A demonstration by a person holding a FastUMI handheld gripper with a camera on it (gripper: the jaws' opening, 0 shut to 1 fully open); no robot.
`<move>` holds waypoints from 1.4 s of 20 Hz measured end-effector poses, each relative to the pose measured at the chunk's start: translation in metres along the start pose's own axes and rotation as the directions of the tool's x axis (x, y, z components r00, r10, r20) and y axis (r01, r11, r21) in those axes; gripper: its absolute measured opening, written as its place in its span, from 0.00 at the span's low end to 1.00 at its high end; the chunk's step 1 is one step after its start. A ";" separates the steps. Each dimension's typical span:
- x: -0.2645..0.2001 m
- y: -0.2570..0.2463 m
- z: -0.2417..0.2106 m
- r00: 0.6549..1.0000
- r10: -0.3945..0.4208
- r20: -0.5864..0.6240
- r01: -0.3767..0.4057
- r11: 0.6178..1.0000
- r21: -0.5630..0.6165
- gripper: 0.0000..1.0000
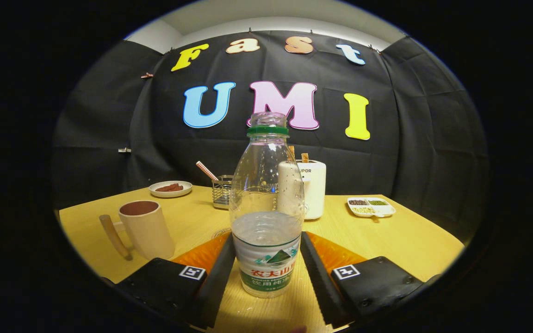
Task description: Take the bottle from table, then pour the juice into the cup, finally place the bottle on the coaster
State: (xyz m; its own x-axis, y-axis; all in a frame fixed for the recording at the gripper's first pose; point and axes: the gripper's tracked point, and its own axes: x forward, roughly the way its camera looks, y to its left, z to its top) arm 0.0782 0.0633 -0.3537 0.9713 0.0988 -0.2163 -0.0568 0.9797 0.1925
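Gripper view: gripper level, both fingers pressed against the sides of the upright, uncapped bottle, grasping it on the wooden table. Cup stands left of the fingers. Beyond: wire basket, white appliance, two dishes.
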 end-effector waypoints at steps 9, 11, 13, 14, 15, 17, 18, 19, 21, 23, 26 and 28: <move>0.004 -0.027 0.016 0.995 -0.075 -0.066 0.074 0.997 -0.015 0.74; 0.003 -0.039 0.028 0.990 -0.129 -0.055 0.123 0.987 -0.104 0.70; 0.003 -0.042 0.040 0.988 -0.153 -0.033 0.143 0.969 -0.200 0.70; 0.002 -0.042 0.044 0.987 -0.162 -0.021 0.152 0.955 -0.254 0.70; 0.002 -0.039 0.050 0.988 -0.156 -0.003 0.148 0.941 -0.305 0.70; 0.003 -0.029 0.056 0.991 -0.131 0.000 0.119 0.906 -0.406 0.70; 0.006 -0.022 0.054 0.993 -0.118 -0.013 0.100 0.886 -0.453 0.70; 0.006 -0.020 0.054 0.992 -0.126 -0.016 0.102 0.860 -0.501 0.70; 0.002 -0.016 0.055 0.991 -0.129 -0.022 0.091 0.801 -0.591 0.70; 0.004 -0.010 0.057 0.990 -0.138 -0.015 0.090 0.721 -0.687 0.69; 0.005 0.005 0.061 0.994 -0.107 -0.007 0.063 0.634 -0.771 0.69; 0.010 0.017 0.060 0.996 -0.081 -0.024 0.030 0.606 -0.795 0.69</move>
State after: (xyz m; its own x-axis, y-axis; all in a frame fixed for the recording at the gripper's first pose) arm 0.1009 0.0709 -0.2948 0.9670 0.0231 -0.2539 -0.1885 0.7353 -0.6510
